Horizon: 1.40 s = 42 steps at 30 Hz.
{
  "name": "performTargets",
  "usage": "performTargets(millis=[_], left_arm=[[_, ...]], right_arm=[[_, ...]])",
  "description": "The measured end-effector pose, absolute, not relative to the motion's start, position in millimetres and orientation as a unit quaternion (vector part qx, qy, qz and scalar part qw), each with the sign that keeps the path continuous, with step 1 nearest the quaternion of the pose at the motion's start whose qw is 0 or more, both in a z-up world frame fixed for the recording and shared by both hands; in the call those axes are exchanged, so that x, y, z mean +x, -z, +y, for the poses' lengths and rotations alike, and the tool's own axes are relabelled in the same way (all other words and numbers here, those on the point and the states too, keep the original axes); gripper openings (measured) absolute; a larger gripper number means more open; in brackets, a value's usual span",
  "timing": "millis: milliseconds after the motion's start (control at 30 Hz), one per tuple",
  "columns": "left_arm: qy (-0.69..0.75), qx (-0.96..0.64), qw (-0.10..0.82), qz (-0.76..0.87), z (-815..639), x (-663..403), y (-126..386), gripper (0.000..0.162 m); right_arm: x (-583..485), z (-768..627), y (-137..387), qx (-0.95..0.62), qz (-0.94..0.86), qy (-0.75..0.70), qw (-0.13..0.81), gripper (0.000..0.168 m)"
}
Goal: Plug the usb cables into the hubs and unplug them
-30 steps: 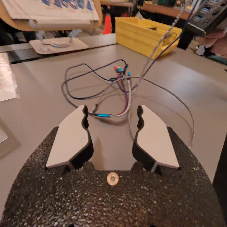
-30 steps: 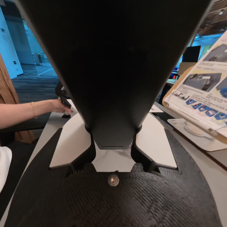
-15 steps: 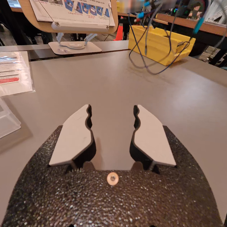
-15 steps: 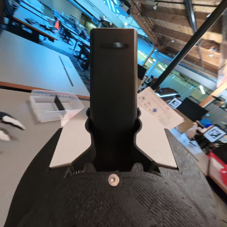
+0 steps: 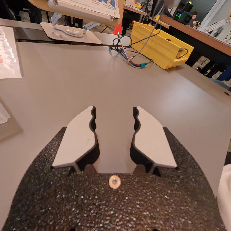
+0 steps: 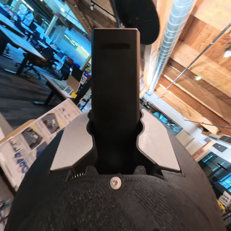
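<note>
A grey table (image 5: 87,80) carries tangled usb cables (image 5: 131,56) and a yellow bin (image 5: 156,46) upper right, plastic-sleeved papers (image 5: 8,56) at left.

Both pictures are bright. Soft light from above makes a pale shine on the table (image 5: 175,100) at the right, and faint shadows under the cables (image 5: 131,58). Edges bend like a fish-eye. The right view is blurry; the hub (image 6: 115,87) looks dark against glowing lamps (image 6: 198,78).
</note>
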<state>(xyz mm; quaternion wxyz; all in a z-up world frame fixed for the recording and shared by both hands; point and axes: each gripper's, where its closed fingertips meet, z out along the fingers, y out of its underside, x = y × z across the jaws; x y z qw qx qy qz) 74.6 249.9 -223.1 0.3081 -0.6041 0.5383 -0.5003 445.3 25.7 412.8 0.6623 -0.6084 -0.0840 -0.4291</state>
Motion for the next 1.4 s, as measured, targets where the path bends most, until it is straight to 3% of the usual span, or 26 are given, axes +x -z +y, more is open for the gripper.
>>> performTargets(millis=[133, 267, 567, 900, 1100, 1400], left_arm=[[0.51, -0.614, 0.298, 0.524, 254, 75, 223, 0.052], [0.512, -0.62, 0.285, 0.522, 255, 76, 226, 0.052], [0.534, -0.616, 0.222, 0.535, 246, 78, 232, 0.049], [0.552, -0.619, 0.206, 0.519, 248, 77, 230, 0.046], [0.54, -0.624, 0.192, 0.53, 245, 78, 236, 0.046], [0.519, -0.633, 0.146, 0.556, 236, 81, 250, 0.046]], right_arm=[[473, 13, -462, -0.589, -0.05, 0.473, 0.654, 0.072], [516, 7, -432, -0.625, -0.039, 0.515, 0.585, 0.072], [592, 2, -211, -0.745, -0.025, 0.442, 0.499, 0.072], [620, -13, 36, -0.898, -0.082, 0.336, 0.273, 0.073], [629, -24, 122, -0.93, -0.187, 0.304, 0.084, 0.073], [668, -45, 195, -0.909, -0.258, 0.322, -0.057, 0.077]])
